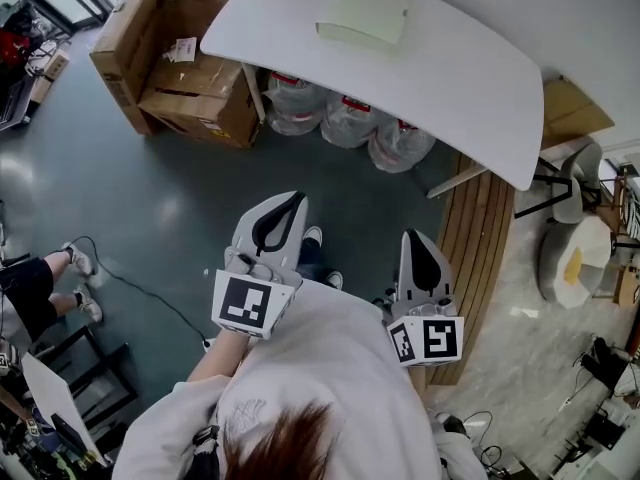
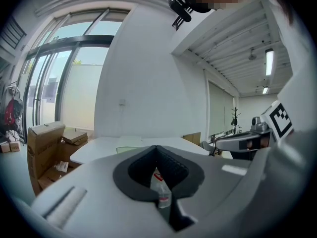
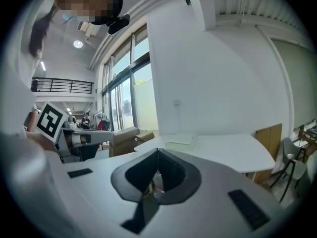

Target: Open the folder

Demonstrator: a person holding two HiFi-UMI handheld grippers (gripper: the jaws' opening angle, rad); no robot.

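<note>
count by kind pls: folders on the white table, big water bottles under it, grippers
folder: 1
water bottles: 3
grippers (left gripper, right gripper): 2
total: 6

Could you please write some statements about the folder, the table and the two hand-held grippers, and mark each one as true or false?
1. The folder lies on the white table. True.
2. The left hand-held gripper holds the folder. False: its jaws are shut on nothing, away from the table.
3. The right hand-held gripper is open. False: its jaws are shut.
4. Water bottles stand under the table. True.
5. The cardboard boxes sit on the table. False: they are on the floor beside it.
</note>
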